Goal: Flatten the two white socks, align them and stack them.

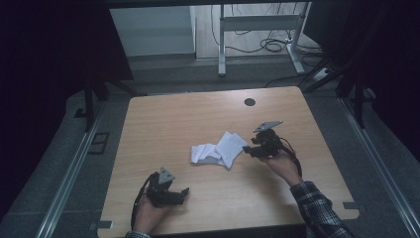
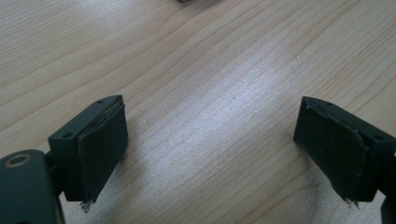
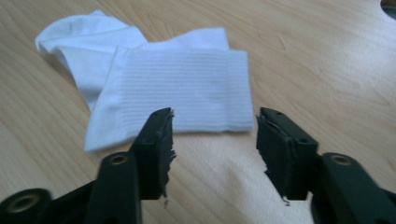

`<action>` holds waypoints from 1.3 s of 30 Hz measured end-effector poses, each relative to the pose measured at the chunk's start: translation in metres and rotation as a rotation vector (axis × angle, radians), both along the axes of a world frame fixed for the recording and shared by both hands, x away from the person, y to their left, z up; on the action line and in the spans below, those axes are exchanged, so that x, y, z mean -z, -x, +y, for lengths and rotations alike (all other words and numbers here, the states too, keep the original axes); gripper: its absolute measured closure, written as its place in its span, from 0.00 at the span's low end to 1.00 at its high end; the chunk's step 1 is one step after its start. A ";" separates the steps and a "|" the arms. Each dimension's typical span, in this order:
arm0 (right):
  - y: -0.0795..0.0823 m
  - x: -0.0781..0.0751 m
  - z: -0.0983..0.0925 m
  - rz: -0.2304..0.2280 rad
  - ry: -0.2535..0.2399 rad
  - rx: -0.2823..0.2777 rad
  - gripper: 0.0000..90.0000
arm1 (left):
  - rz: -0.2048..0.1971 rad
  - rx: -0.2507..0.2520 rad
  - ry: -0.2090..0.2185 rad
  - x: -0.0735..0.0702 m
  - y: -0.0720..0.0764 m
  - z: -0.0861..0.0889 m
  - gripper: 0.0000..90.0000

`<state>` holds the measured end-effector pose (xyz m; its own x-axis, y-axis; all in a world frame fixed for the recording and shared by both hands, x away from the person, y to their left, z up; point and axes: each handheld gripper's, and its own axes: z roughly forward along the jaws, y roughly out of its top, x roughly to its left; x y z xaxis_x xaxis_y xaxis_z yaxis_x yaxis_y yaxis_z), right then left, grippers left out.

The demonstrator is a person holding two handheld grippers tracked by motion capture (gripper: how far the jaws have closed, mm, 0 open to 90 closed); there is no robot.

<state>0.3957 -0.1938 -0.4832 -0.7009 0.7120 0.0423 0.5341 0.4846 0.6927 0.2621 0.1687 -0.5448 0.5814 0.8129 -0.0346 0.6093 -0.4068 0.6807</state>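
where the white sock (image 1: pixel 218 150) lies crumpled near the middle of the table (image 1: pixel 163 119), the right gripper (image 1: pixel 249 150) sits just beside its right end, jaws pointed at it. in the right gripper view the sock (image 3: pixel 177 88) lies flat just beyond the jaw tips, its ribbed cuff edge nearest them; the right gripper (image 3: pixel 215 140) has its jaws apart with bare wood between, holding nothing. the left gripper (image 1: pixel 182 192) rests near the table's front edge, well apart from the sock, jaws pointing right. its own view shows the left gripper (image 2: pixel 210 144) spread wide over bare wood, empty. open tabletop surrounds the sock on every side. a dark round hole (image 1: pixel 249 102) sits near the far edge, well apart from the sock.
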 end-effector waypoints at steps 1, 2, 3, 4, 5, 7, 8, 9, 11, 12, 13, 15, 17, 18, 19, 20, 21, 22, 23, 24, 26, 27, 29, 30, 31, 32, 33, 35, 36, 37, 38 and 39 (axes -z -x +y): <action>-0.002 -0.001 0.002 0.000 0.003 0.000 0.55 | 0.000 0.000 0.000 0.000 0.000 0.000 0.11; -0.002 -0.001 0.002 0.000 0.003 0.000 0.55 | 0.000 0.000 0.000 0.000 0.000 0.000 0.11; -0.003 -0.002 0.005 0.003 0.004 -0.001 0.56 | 0.000 0.000 0.000 0.000 0.000 0.000 0.11; -0.005 -0.002 0.007 -0.003 0.011 -0.006 0.60 | 0.000 0.000 0.000 0.000 0.000 0.000 0.11; -0.007 -0.002 0.009 -0.008 0.017 0.002 0.63 | 0.000 0.000 0.000 0.000 0.000 0.000 0.11; -0.014 0.000 0.013 -0.004 0.014 0.013 0.71 | 0.000 0.000 0.000 0.000 0.000 0.000 0.11; -0.017 0.002 0.014 -0.001 0.020 0.020 0.73 | 0.000 0.000 0.000 0.000 0.000 0.000 0.11; -0.019 0.003 0.015 0.009 0.020 0.025 0.74 | 0.000 0.000 0.000 0.000 0.000 0.000 0.11; -0.023 0.006 0.016 0.014 0.021 0.025 0.74 | 0.000 0.000 0.000 0.000 0.000 0.000 0.11; -0.029 0.010 0.017 0.022 0.032 0.032 0.73 | 0.000 0.000 0.000 0.000 0.000 0.000 0.11; -0.031 0.013 0.017 0.027 0.033 0.037 0.72 | 0.000 0.000 0.000 0.000 0.000 0.000 0.11; -0.036 0.017 0.018 0.032 0.032 0.043 0.67 | 0.000 0.000 0.000 0.000 0.000 0.000 0.11; -0.039 0.020 0.018 0.034 0.035 0.049 0.65 | 0.000 0.000 0.000 0.000 0.000 0.000 0.11; -0.041 0.023 0.018 0.041 0.036 0.051 0.64 | 0.000 0.000 0.000 0.000 0.000 0.000 0.11; -0.044 0.028 0.019 0.053 0.040 0.056 0.62 | 0.000 0.000 0.000 0.000 0.000 0.000 0.11; -0.044 0.028 0.019 0.053 0.040 0.056 0.62 | 0.000 0.000 0.000 0.000 0.000 0.000 0.11; -0.045 0.035 0.020 0.059 0.053 0.055 0.63 | 0.000 0.000 0.000 0.000 0.000 0.000 0.11; -0.045 0.038 0.021 0.066 0.060 0.053 0.65 | 0.000 0.000 0.000 0.000 0.000 0.000 0.11; -0.045 0.041 0.021 0.069 0.062 0.050 0.70 | 0.000 0.000 0.000 0.000 0.000 0.000 0.11; -0.045 0.041 0.021 0.069 0.062 0.050 0.70 | 0.000 0.000 0.000 0.000 0.000 0.000 0.11; -0.043 0.042 0.020 0.076 0.035 0.057 0.84 | 0.000 0.000 0.000 0.000 0.000 0.000 0.11; -0.043 0.041 0.020 0.079 0.035 0.058 0.85 | 0.000 0.000 0.000 0.000 0.000 0.000 0.11; -0.042 0.038 0.021 0.077 0.047 0.052 0.88 | 0.000 0.000 0.000 0.000 0.000 0.000 0.11; -0.040 0.035 0.021 0.070 0.049 0.050 0.88 | 0.000 0.000 0.000 0.000 0.000 0.000 0.11; -0.039 0.031 0.021 0.058 0.042 0.046 0.88 | 0.000 0.000 0.000 0.000 0.000 0.000 0.11; -0.038 0.026 0.020 0.056 0.030 0.049 0.88 | 0.000 0.000 0.000 0.000 0.000 0.000 0.11; -0.037 0.021 0.020 0.050 0.019 0.046 0.88 | 0.000 0.000 0.000 0.000 0.000 0.000 0.11; -0.035 0.009 0.019 0.032 0.005 0.041 0.88 | 0.000 0.000 0.000 0.000 0.000 0.000 0.11; -0.035 0.009 0.019 0.032 0.005 0.041 0.88 | 0.000 0.000 0.000 0.000 0.000 0.000 0.11; -0.034 0.002 0.018 0.023 -0.005 0.040 0.88 | 0.000 0.000 0.000 0.000 0.000 0.000 0.11; -0.032 -0.012 0.016 -0.003 -0.027 0.030 0.88 | -0.001 0.001 -0.001 0.000 0.000 0.000 0.11; -0.031 -0.019 0.014 -0.013 -0.037 0.031 0.88 | -0.001 0.001 -0.001 0.000 0.000 0.000 0.11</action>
<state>0.4267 -0.1796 -0.4640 -0.6794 0.7313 0.0598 0.5393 0.4424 0.7166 0.2622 0.1688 -0.5448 0.5826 0.8121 -0.0335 0.6081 -0.4082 0.6808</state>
